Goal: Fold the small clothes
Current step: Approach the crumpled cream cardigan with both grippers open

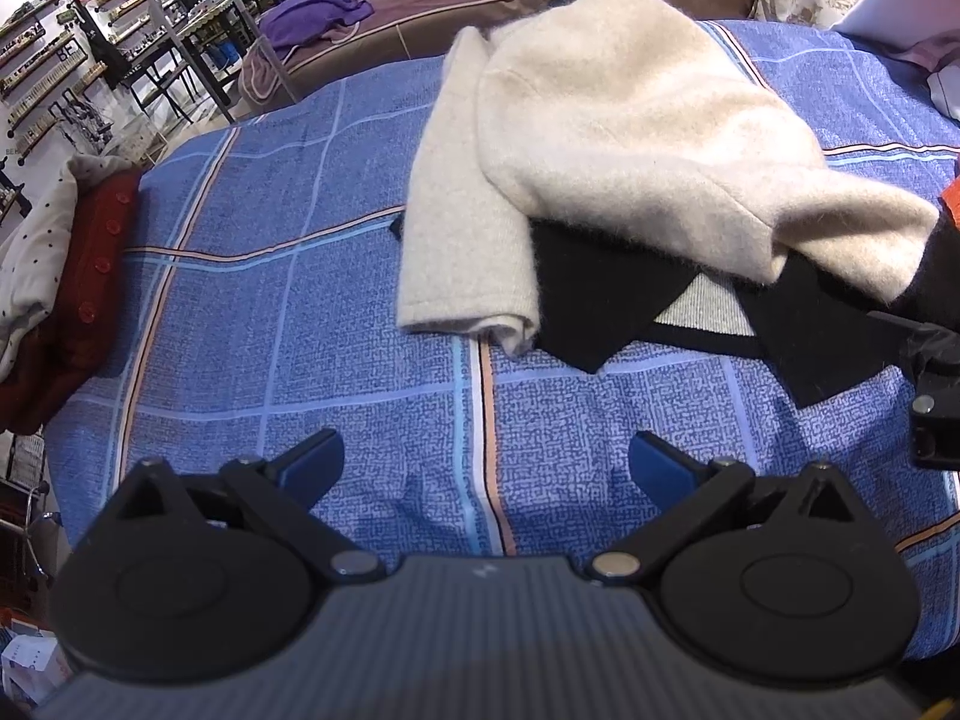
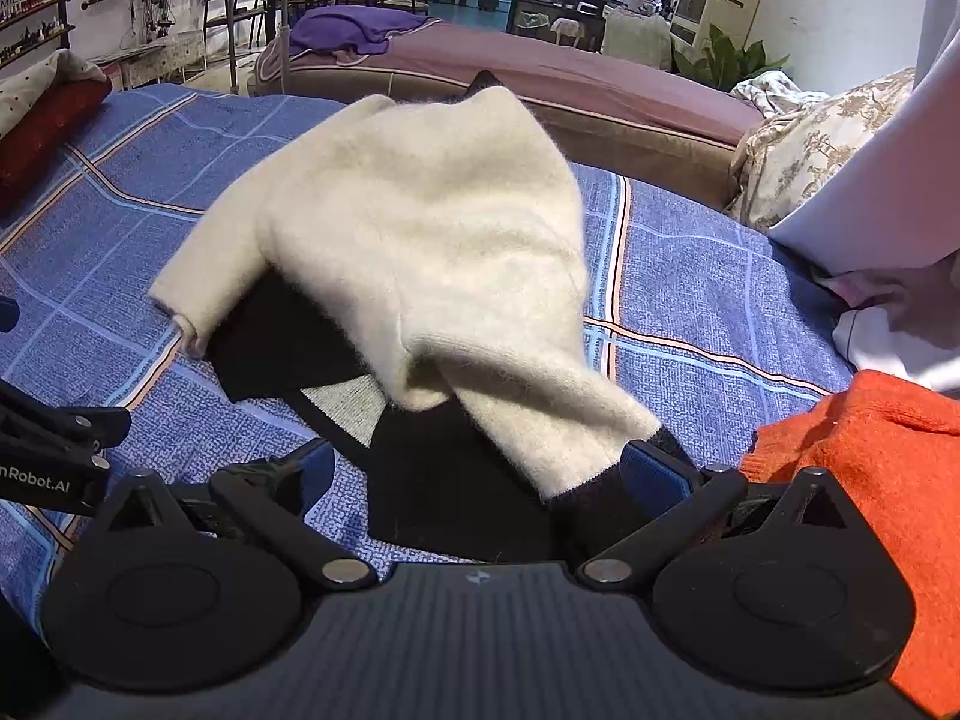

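The right gripper is seen with fingers spread, the cream sweater's black cuff lying between them unclamped. The left gripper is held apart over the blue plaid bedspread. A shallow bite could let the cuff slip, or the orange knit beside it could be snagged.

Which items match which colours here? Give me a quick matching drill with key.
Things:
1. fuzzy sweater
2. knit by the right gripper
3. bedspread
4. blanket on the far bed

Colours:
A. purple
B. cream with black trim
C. blue plaid
D. orange

Pairs: 1-B, 2-D, 3-C, 4-A
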`<state>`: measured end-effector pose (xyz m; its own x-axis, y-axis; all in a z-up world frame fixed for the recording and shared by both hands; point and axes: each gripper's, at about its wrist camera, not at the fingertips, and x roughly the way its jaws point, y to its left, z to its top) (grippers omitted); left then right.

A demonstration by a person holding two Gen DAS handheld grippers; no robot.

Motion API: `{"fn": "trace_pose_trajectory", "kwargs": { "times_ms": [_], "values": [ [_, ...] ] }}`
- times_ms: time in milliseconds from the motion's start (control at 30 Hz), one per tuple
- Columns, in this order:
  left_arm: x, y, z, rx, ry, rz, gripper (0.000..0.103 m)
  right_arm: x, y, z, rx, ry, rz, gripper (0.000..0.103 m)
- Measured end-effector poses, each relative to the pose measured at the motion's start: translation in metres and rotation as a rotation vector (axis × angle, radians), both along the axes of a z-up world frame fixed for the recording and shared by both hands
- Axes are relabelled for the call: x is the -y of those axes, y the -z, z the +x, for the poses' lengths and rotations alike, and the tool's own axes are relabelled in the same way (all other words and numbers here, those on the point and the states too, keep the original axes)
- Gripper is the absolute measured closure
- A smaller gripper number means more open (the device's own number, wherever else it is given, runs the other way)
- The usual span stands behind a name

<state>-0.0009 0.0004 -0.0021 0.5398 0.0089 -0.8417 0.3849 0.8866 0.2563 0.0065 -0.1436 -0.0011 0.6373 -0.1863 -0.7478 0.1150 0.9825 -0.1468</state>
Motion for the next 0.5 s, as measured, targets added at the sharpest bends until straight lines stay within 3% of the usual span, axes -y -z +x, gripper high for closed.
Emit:
{"fn": "trace_pose_trajectory", "kwargs": {
  "times_ms": [500],
  "values": [
    [-0.0001, 0.0028, 0.0001, -0.004, 0.001, 0.002, 0.000, -0.0006, 0.0031, -0.0007, -0.005, 0.003, 0.004, 0.000]
  ]
}}
